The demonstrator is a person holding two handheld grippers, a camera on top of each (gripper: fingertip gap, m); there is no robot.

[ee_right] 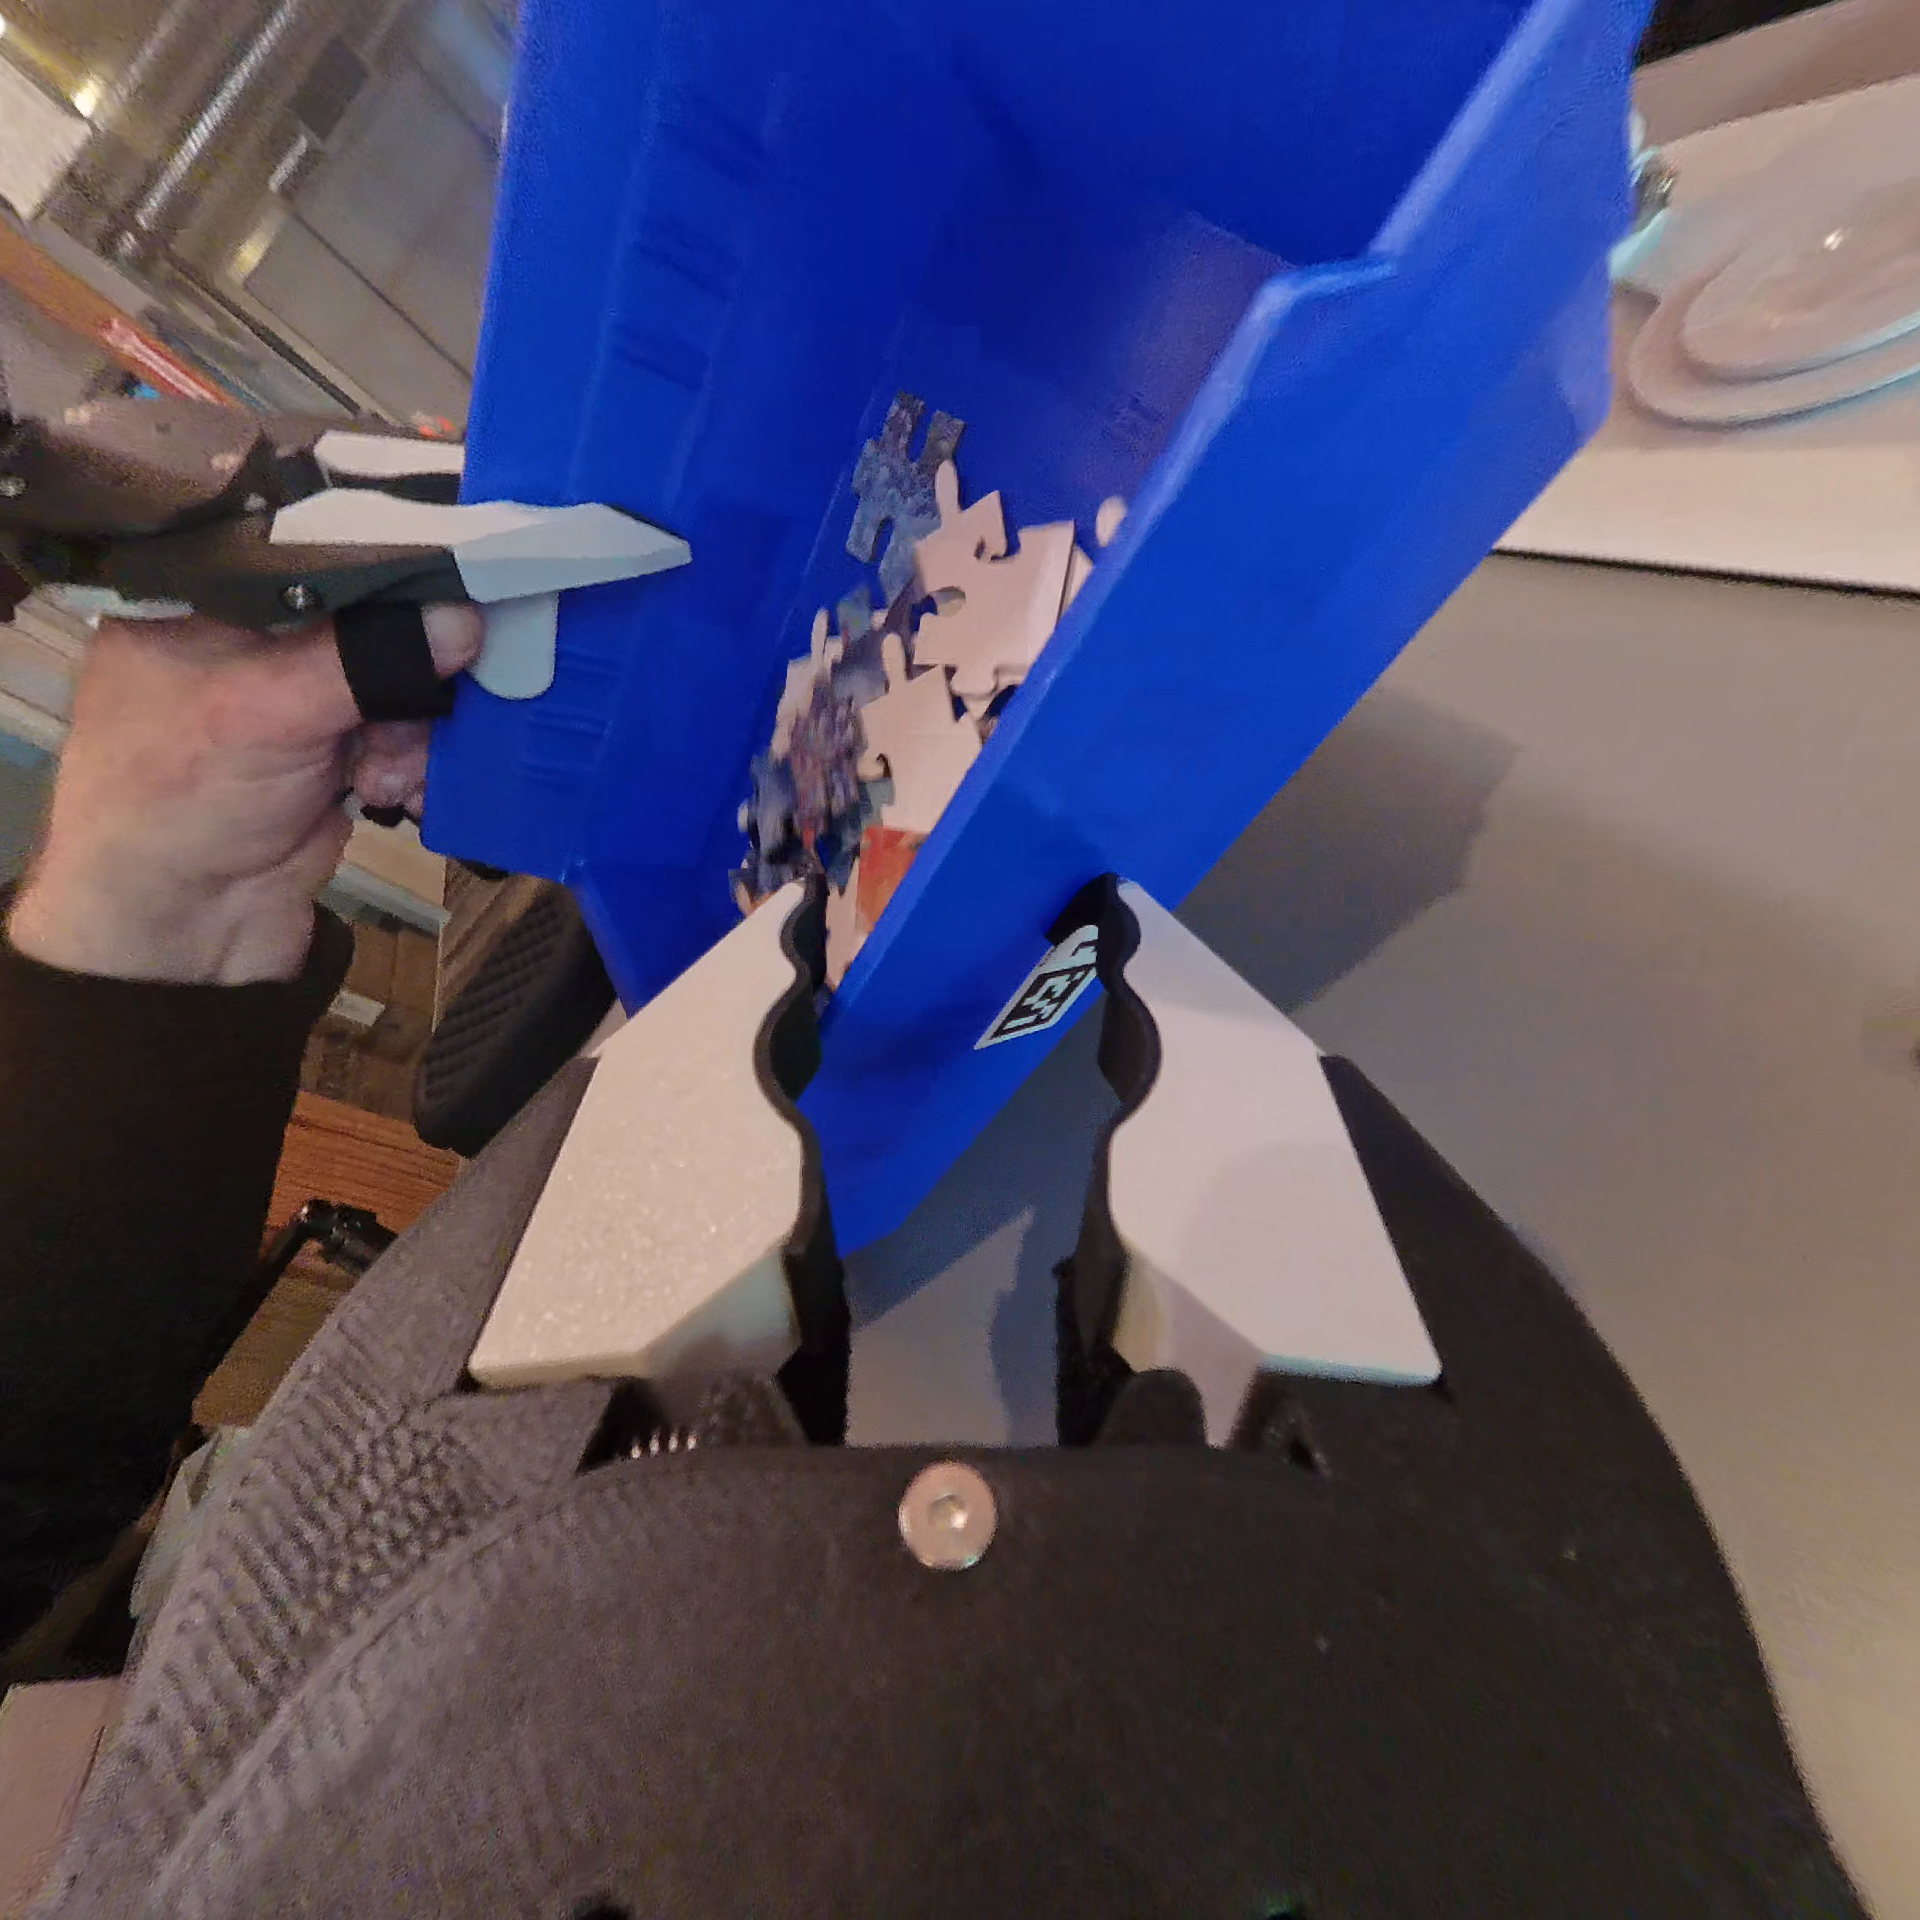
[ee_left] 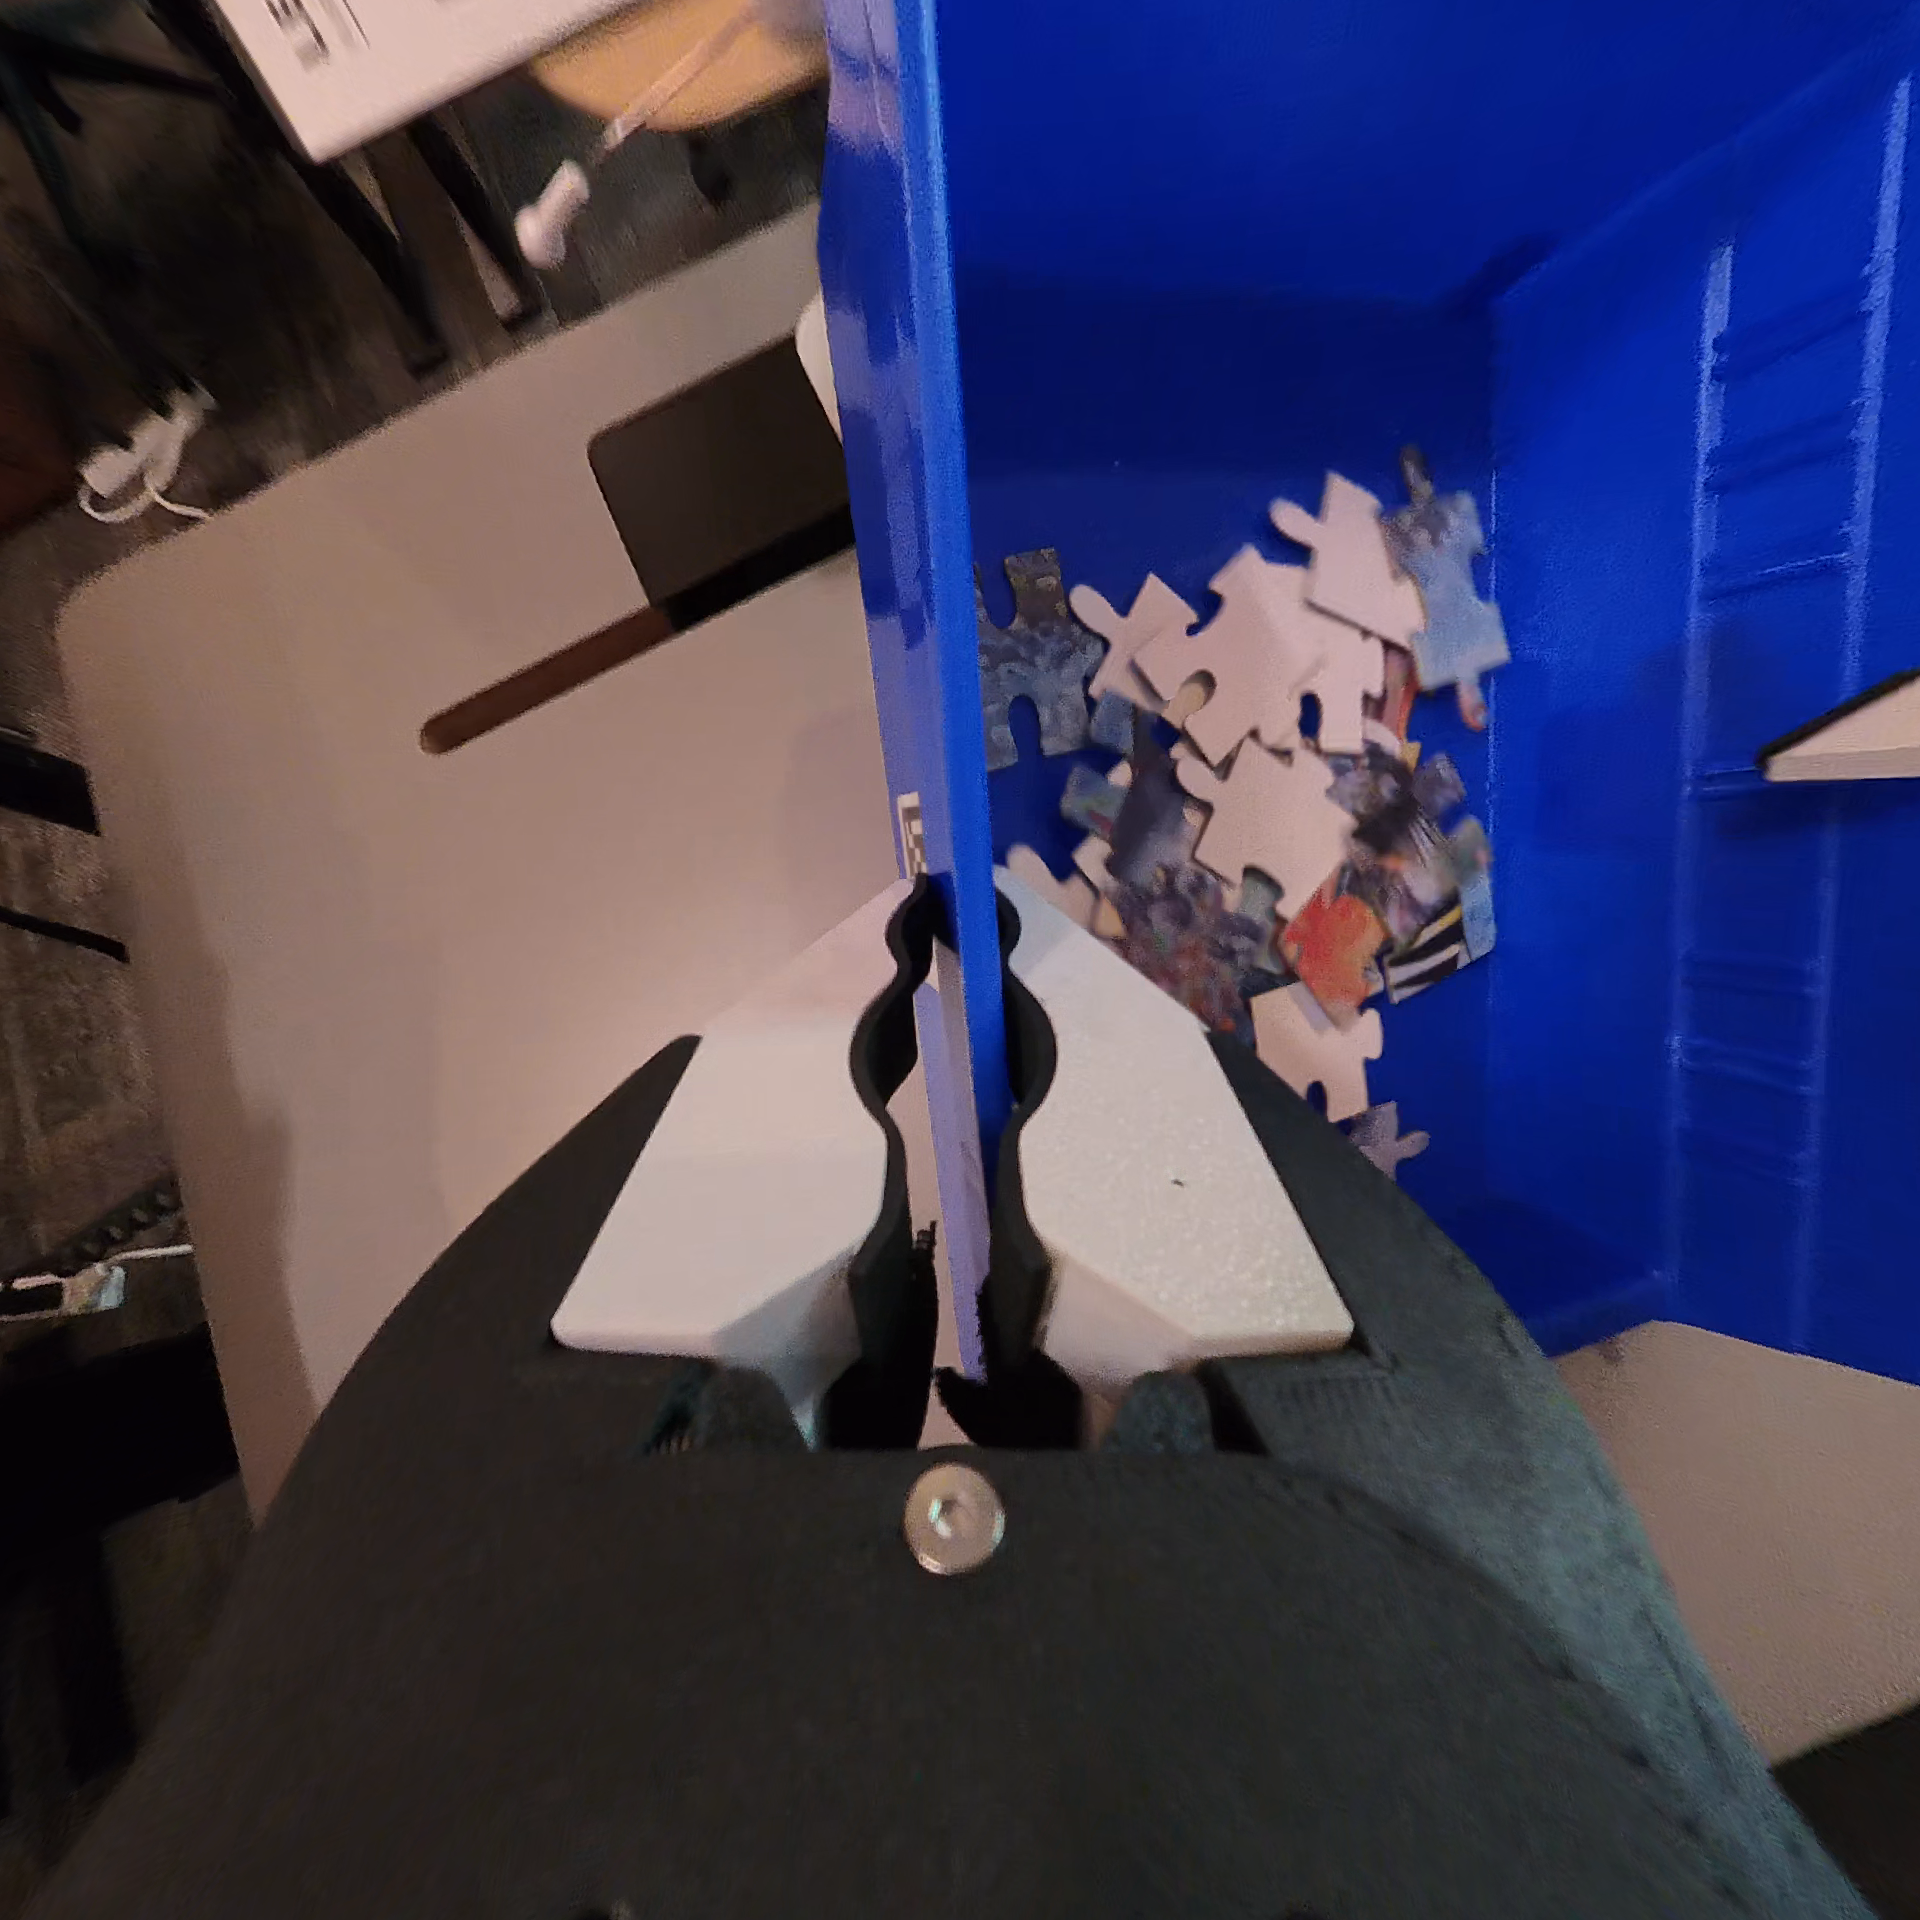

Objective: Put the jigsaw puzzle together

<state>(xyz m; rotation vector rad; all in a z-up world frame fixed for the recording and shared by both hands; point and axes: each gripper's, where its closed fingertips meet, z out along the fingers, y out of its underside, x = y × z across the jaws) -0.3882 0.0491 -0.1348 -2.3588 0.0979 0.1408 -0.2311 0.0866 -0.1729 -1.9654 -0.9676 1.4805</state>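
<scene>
Both grippers are on the blue bin, one at each side. Nearest me, the left gripper [ee_left: 961, 935] has its fingers pressed together on the bin's thin side wall [ee_left: 894, 468], the wall running straight up from between the black wavy pads. Opposite it, the right gripper [ee_right: 956, 925] straddles the other wall of the blue bin [ee_right: 1195, 675] with its jaws wider apart; the left pad touches the wall, but a gap shows on the right side by a small black-and-white sticker [ee_right: 1039, 1003], so I cannot tell whether it truly pinches. From this side the left gripper and the person's hand [ee_right: 197, 790] holding it also show, white fingers over the far rim. The bin is tipped up off the white table [ee_left: 468, 883], and the jigsaw pieces [ee_left: 1278, 779] have slid into a loose heap against its lower end, just beyond both fingertips, some showing blank white backs, others blue and orange print. Stacked plates [ee_right: 1787, 332] sit farther off on the table.
</scene>
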